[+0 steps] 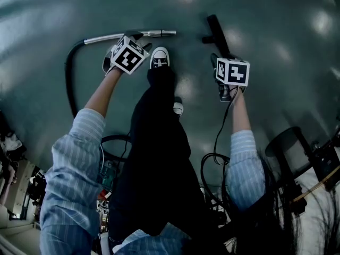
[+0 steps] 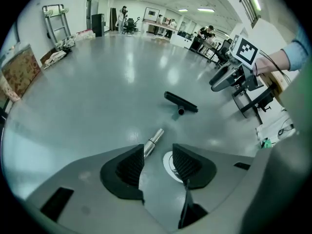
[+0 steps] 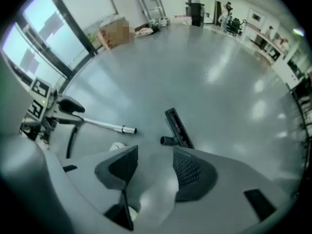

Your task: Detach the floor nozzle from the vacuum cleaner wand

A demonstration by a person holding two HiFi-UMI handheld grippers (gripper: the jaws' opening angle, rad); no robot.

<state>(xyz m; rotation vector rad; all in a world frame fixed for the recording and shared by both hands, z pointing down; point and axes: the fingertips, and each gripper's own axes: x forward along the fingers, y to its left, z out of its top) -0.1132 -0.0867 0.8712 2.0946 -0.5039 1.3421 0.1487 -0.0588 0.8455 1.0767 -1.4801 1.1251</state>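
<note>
1. Nozzle point(image 1: 217, 32): black, lying flat on the floor point(image 1: 276, 62) at far right, beyond the right gripper. It is parted from the wand, with bare floor between its neck and the wand's tip.
2. Wand point(image 1: 133, 35): bright metal tube lying on the floor at far left, its open end pointing right toward the nozzle.
3. Hose point(image 1: 68, 81): dark, curving nearward from the wand's left end. The joint is dim, but the hose seems attached there.
4. Shoe point(image 1: 159, 57): the person's, on the floor between the two grippers.
5. Left gripper point(image 2: 156, 164): released, jaws apart with only floor between them, held near the wand.
6. Right gripper point(image 3: 155, 167): released, jaws apart and empty, held near the nozzle.
</note>
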